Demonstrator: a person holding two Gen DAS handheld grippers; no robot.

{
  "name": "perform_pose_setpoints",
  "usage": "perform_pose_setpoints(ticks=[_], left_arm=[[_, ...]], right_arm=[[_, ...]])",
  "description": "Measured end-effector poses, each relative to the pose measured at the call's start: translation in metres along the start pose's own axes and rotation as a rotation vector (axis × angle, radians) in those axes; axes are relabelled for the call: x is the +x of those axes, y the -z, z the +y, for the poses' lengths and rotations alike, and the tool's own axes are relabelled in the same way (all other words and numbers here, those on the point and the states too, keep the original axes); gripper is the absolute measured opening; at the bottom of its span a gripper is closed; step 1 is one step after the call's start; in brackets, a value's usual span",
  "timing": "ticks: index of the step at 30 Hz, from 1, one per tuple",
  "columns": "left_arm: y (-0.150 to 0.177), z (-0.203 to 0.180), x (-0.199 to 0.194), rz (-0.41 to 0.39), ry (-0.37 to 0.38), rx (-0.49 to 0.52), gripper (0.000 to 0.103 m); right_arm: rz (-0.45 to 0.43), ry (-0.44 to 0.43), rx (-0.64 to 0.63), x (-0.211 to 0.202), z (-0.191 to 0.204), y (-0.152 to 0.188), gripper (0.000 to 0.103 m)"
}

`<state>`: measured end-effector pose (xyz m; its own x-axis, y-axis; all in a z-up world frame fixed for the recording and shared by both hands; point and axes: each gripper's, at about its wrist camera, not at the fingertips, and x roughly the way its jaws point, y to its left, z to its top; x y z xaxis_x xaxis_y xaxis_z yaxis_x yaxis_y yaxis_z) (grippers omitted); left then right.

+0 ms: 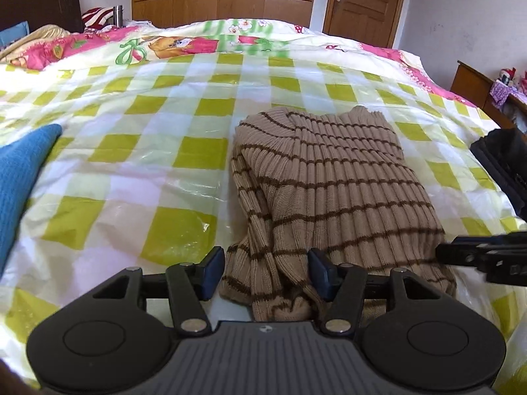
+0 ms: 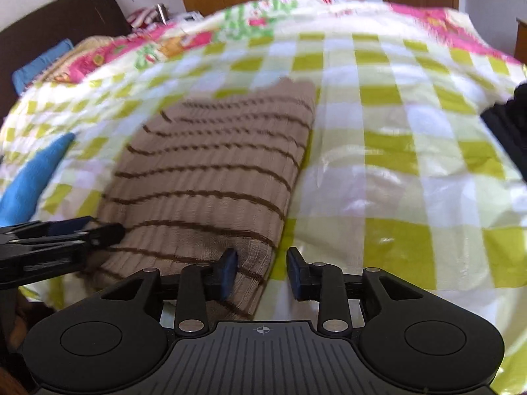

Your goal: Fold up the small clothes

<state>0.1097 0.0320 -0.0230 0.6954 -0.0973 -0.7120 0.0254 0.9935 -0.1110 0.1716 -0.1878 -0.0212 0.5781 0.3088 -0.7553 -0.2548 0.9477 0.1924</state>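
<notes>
Sweater [image 1: 329,177] lies folded on bed [image 1: 158,171]; left gripper [image 1: 266,270] and right gripper [image 2: 262,271] both released, nothing clamped. Next likely: neaten the near hem or fetch blue garment [image 1: 19,177].

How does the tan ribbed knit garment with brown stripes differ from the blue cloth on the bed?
The tan ribbed knit garment with brown stripes is folded into a compact stack in mid-bed between the grippers; the blue cloth lies off to the left, cut off by the picture's edge. The tan garment is striped and ribbed, the blue cloth plain. Both rest on the green-checked plastic sheet.
</notes>
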Motion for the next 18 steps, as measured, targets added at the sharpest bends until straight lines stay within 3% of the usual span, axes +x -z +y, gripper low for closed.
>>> perform_pose_setpoints(ticks=[8, 12, 18], left_arm=[[0.005, -0.005, -0.013, 0.002, -0.006, 0.031, 0.069], [0.005, -0.004, -0.006, 0.035, -0.037, 0.067, 0.069], [0.01, -0.007, -0.019, 0.022, -0.016, 0.045, 0.069]], right_arm=[[-0.066, -0.022, -0.078, -0.015, 0.026, 0.015, 0.032], [-0.004, 0.021, -0.12, 0.005, 0.036, 0.021, 0.032], [-0.022, -0.02, -0.095, -0.019, 0.033, 0.027, 0.034]])
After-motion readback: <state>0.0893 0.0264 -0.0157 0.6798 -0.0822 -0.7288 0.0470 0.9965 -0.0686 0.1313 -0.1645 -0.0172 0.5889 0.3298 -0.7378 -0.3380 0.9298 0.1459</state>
